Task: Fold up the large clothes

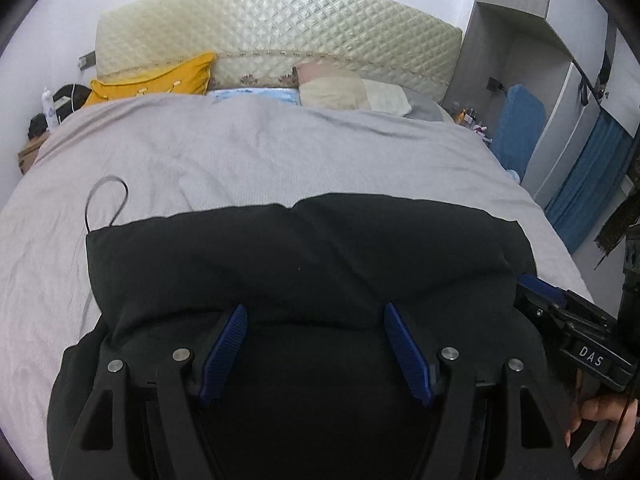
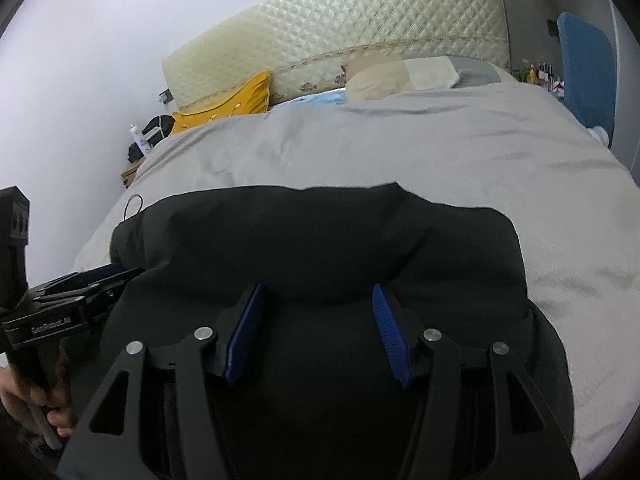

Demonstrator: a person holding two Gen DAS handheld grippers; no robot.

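Observation:
A large black garment [image 1: 304,256] lies folded in a thick rectangle on the grey bed cover [image 1: 240,152]; it also shows in the right wrist view [image 2: 320,240]. A thin black cord loop [image 1: 107,200] sticks out at its far left corner. My left gripper [image 1: 316,312] is open, its blue pads [image 1: 224,348] spread over the garment's near fold, holding nothing. My right gripper [image 2: 318,292] is open over the same fold, with blue pads [image 2: 390,332] apart. The right gripper also shows at the right edge of the left wrist view [image 1: 536,284], and the left gripper at the left edge of the right wrist view [image 2: 100,272].
A quilted cream headboard [image 1: 280,28] stands at the far end. A yellow pillow [image 1: 156,80] and beige pillows [image 1: 340,88] lie below it. A bedside table with dark items and a bottle [image 1: 48,108] is at the left. A blue cushion [image 1: 520,128] and grey wardrobe [image 1: 560,60] are at the right.

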